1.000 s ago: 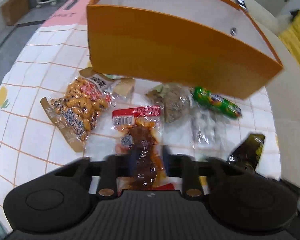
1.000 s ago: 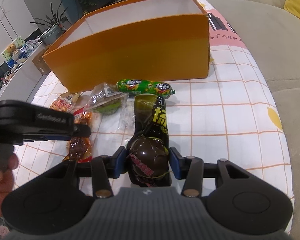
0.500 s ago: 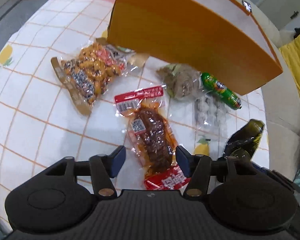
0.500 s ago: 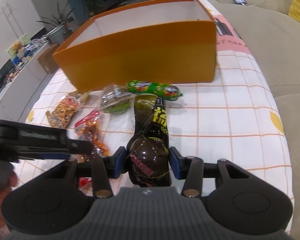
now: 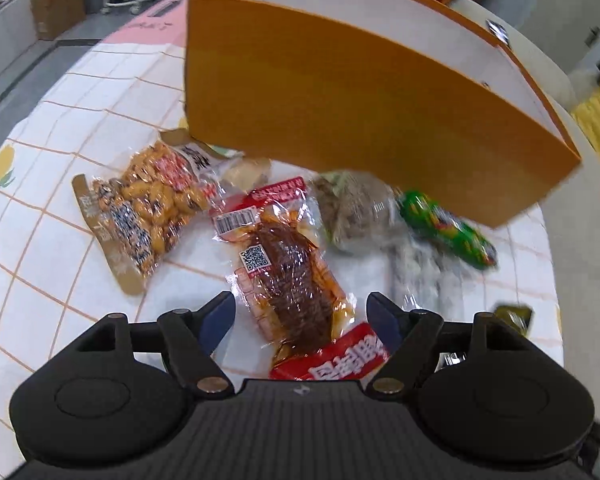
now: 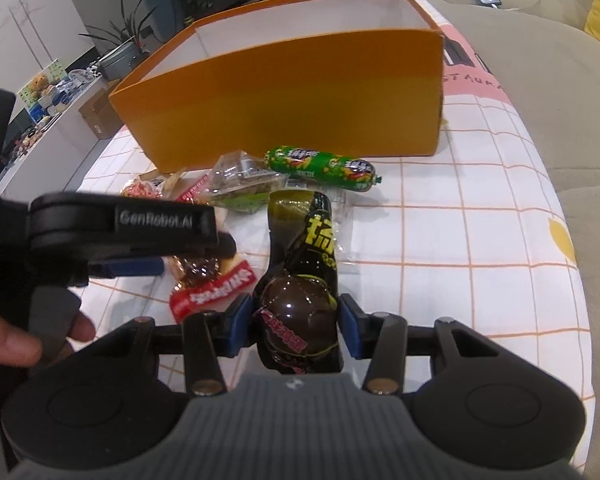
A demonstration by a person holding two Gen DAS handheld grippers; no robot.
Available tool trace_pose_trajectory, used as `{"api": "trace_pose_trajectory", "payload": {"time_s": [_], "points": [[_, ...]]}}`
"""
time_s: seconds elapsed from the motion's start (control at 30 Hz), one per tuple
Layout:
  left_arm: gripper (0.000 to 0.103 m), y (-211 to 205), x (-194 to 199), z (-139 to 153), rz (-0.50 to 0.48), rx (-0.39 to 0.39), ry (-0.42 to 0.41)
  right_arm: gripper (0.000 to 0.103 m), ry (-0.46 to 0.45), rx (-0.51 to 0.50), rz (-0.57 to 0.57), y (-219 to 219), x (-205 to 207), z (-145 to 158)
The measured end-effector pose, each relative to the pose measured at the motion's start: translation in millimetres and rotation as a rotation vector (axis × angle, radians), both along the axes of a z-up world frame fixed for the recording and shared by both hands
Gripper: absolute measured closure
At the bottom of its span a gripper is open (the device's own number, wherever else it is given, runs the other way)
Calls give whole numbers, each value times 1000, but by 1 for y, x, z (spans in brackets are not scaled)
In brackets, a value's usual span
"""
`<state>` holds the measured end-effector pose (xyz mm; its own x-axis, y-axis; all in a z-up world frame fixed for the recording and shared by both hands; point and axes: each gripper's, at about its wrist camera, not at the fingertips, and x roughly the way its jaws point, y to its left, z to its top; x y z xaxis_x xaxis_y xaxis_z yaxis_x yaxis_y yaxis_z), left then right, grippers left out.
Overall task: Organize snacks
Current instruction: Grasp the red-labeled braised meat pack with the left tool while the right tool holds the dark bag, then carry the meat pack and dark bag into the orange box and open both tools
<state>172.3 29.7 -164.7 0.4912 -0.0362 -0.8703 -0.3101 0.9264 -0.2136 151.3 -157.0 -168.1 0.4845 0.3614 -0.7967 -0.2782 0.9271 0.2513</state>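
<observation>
left wrist view: the left gripper (image 5: 300, 316) has just opened wide over a red meat packet (image 5: 288, 276) lying loose on the checked tablecloth (image 5: 40, 216); the right gripper (image 6: 296, 322) clamps a dark pouch (image 6: 300, 280); beyond, peanuts (image 5: 148, 208), green sausage (image 6: 324, 166), orange box (image 6: 300, 100), sofa (image 6: 540, 80)

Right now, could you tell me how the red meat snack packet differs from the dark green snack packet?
The red meat snack packet lies flat on the checked tablecloth between the open left gripper, whose jaws have just been opening; the dark green snack packet is clamped in the right gripper. The red packet is clear with red ends, showing brown meat; the green one is dark with yellow print. Both lie before the orange box.
</observation>
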Motion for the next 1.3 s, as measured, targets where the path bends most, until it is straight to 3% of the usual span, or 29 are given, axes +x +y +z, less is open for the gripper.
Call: {"api": "trace_pose_trajectory", "payload": {"time_s": [0.2, 0.27, 0.3, 0.43, 0.67, 0.7, 0.93, 1.1, 1.3], "points": [[17, -15, 12, -5, 47, 140, -18, 58, -9, 1, -4, 0, 1, -1], [23, -19, 12, -6, 33, 174, -32, 58, -16, -11, -1, 0, 1, -2], [37, -18, 11, -6, 28, 197, -37, 58, -19, -15, -2, 0, 1, -1], [43, -12, 6, -6, -61, 216, -50, 58, -15, -18, -18, -5, 3, -1], [53, 13, -16, 2, -175, 73, -20, 58, -23, -21, -11, -2, 1, 3], [64, 17, -20, 4, -179, 48, -21, 58, -24, -22, -7, -1, 0, 4], [64, 25, -41, 23, -242, -38, -28, 58, -30, -20, 19, 3, -4, 7], [64, 17, -51, 45, -286, -59, -79, 58, -6, 28, 54, 7, -10, 10], [64, 19, -61, 72, -277, -74, -167, 58, -55, 43, 46, 5, -16, 33]]}}
